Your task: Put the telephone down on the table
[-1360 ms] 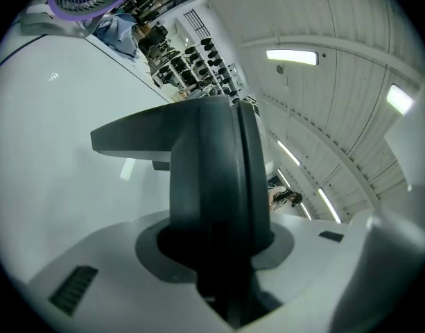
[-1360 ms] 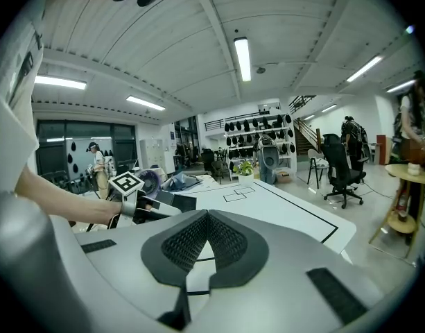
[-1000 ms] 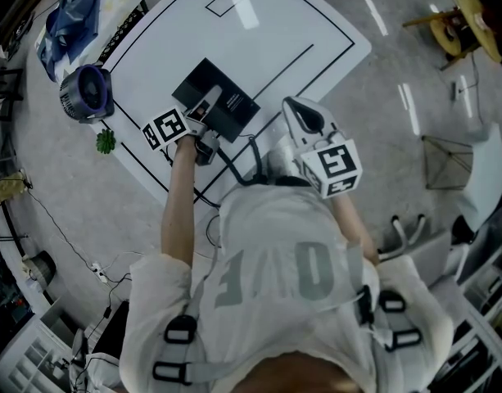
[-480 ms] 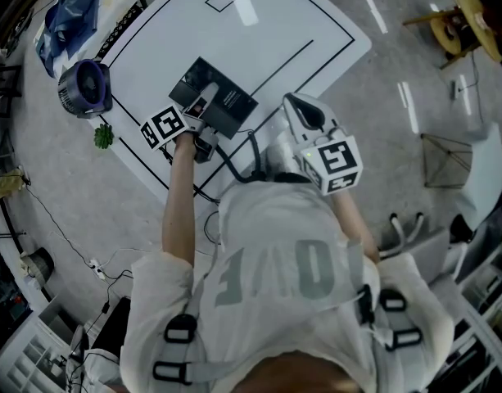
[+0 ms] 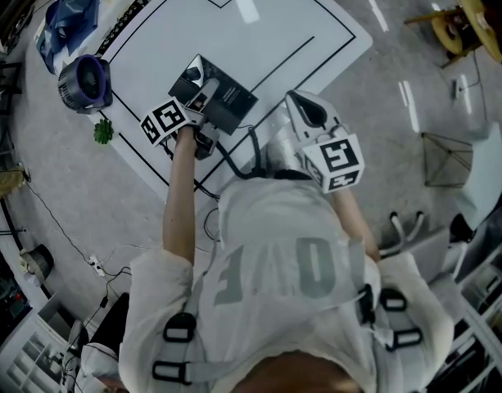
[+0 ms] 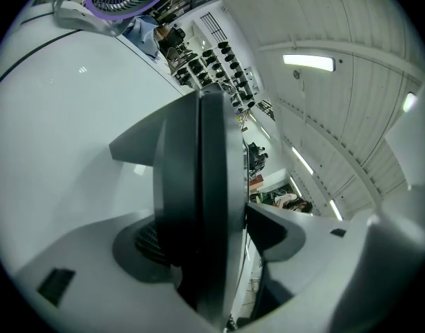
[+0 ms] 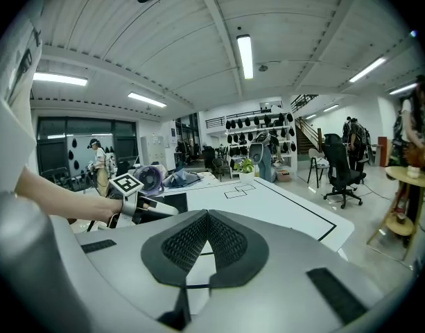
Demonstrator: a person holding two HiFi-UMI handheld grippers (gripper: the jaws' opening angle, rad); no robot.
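The left hand-held gripper (image 5: 197,103) is clenched on the telephone (image 5: 230,97), a flat dark slab that lies over the white bench (image 5: 300,23) near its front edge, inside the black lines marked on it. In the left gripper view the telephone (image 6: 198,207) stands edge-on between the two jaws, both pressed against its faces, with the bench pale behind it. No view shows whether the slab touches the bench. Against the picture from a second ago, the grip is the same and the telephone sits in nearly the same spot. It has turned a little, though, and its far left corner now catches a pale gleam. The left marker cube has also edged slightly towards the purple fan (image 5: 85,82) at the bench's left corner. The right hand-held gripper (image 5: 306,115) has kept its place over the bench's near right edge, well apart from the telephone. In its own view the right hand-held gripper (image 7: 206,238) has its pads closed tip to tip, holding nothing.
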